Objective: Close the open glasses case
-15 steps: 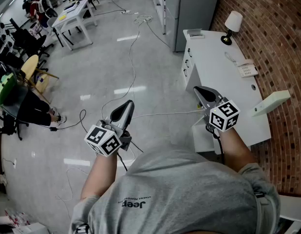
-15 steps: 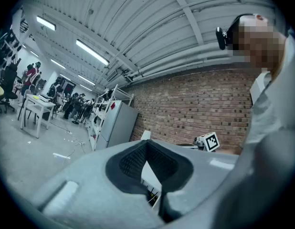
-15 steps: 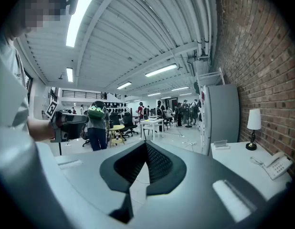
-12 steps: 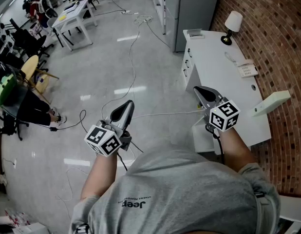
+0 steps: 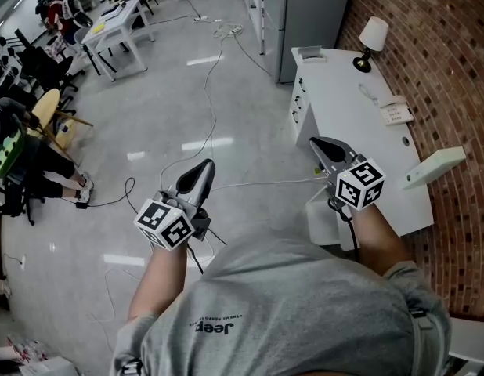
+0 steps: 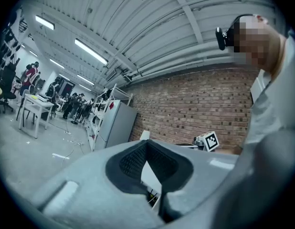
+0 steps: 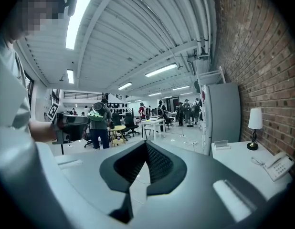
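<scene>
1. The left claw (image 5: 203, 168) is held clenched and empty over the floor (image 5: 164, 108), left of the desk (image 5: 344, 108).
2. The right claw (image 5: 321, 144) is likewise clenched on nothing, by the desk's near left edge.
3. The glasses case (image 5: 310, 52) is seen open at the desk's far left corner, well apart from both claws.
4. A lamp (image 5: 373, 36) and a telephone (image 5: 395, 113) are placed along the desk's right side.

worktop (image 5: 344, 108) right, along brick wall (image 5: 449, 69) | lamp (image 5: 371, 41) at its far end, telephone (image 5: 395, 113) nearer, beside wall | cabinet (image 5: 305, 14) behind worktop | cable (image 5: 214, 92) on floor (image 5: 148, 124) left of worktop | right gripper (image 5: 320, 145) at worktop's left edge, left gripper (image 5: 202, 168) over floor
</scene>
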